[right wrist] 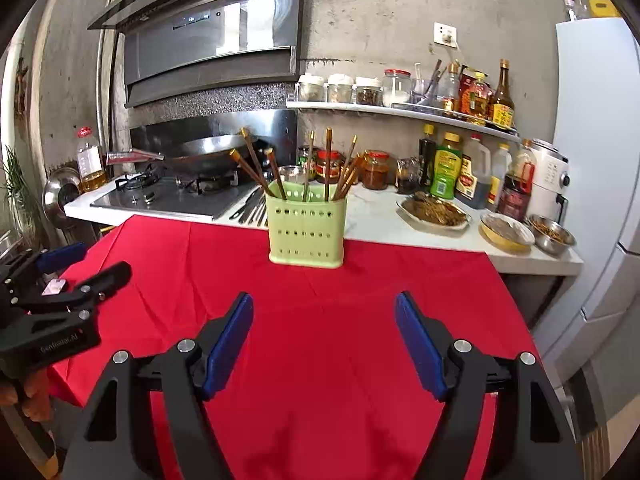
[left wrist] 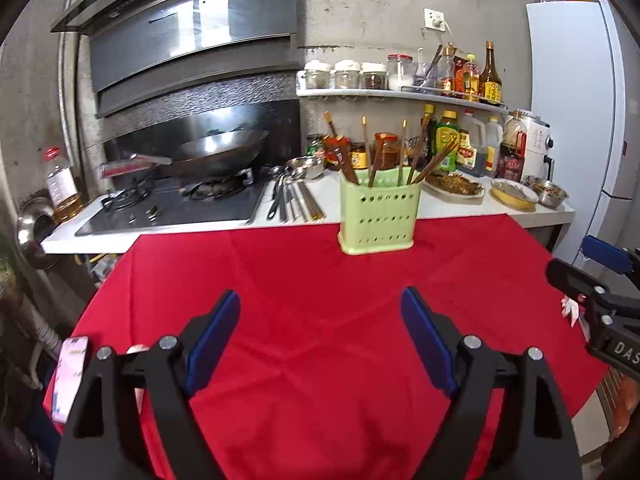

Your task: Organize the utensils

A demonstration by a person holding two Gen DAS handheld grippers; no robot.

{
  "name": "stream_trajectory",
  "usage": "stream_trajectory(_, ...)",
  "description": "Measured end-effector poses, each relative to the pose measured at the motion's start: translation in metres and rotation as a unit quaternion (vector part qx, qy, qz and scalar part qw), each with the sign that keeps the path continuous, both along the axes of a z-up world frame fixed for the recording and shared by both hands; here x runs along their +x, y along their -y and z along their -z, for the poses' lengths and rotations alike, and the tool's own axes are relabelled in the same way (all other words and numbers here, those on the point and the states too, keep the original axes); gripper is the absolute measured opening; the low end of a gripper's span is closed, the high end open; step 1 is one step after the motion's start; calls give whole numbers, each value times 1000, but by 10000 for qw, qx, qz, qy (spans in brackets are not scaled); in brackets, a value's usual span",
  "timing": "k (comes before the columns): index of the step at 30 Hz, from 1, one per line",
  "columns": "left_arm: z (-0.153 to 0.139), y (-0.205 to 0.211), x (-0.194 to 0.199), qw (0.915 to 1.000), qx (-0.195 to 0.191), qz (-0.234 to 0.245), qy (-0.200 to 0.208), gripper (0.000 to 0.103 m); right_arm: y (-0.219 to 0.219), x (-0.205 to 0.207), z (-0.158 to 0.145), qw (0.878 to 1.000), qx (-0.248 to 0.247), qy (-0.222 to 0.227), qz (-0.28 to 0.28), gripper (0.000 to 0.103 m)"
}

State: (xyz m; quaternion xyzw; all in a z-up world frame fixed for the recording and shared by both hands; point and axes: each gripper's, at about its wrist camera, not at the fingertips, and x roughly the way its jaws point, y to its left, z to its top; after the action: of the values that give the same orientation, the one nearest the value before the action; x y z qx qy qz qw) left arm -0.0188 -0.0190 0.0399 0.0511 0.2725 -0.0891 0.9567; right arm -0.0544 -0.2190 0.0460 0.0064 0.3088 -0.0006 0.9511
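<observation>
A light green perforated utensil holder (left wrist: pixel 378 212) stands upright at the far edge of the red tablecloth (left wrist: pixel 312 320); it also shows in the right wrist view (right wrist: pixel 307 232). Several brown chopsticks (left wrist: pixel 400 152) stand in it, leaning outward (right wrist: pixel 328 168). My left gripper (left wrist: pixel 320 312) is open and empty, low over the cloth, well short of the holder. My right gripper (right wrist: pixel 324 316) is open and empty, also short of the holder. Each gripper shows at the edge of the other's view, the right one (left wrist: pixel 600 300) and the left one (right wrist: pixel 60 292).
Behind the table runs a white counter (left wrist: pixel 440 208) with a gas hob and wok (left wrist: pixel 220 152), loose metal utensils (left wrist: pixel 292 200), sauce bottles (left wrist: pixel 472 148), plates and bowls of food (right wrist: pixel 436 212). A shelf of jars (right wrist: pixel 360 92) hangs above. A white fridge (right wrist: pixel 592 160) stands right. A phone (left wrist: pixel 70 376) lies at the left.
</observation>
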Motion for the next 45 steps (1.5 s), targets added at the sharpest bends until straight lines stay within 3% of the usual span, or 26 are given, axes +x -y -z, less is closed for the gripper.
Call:
stream_trajectory(9,12,-23,-39,9993,82,-326,-181,87,-3,-44,5,9998,71,-88,145,85)
stream_trajectory(17,17,-35,-55,9983,51,-493,-295,96,-6,-64,11,9993,99,-154,319,88)
stream_trajectory(45,19,-27,-43,9981,178,-458,-383,97,3,-54,17,9983,27,-264,525,89)
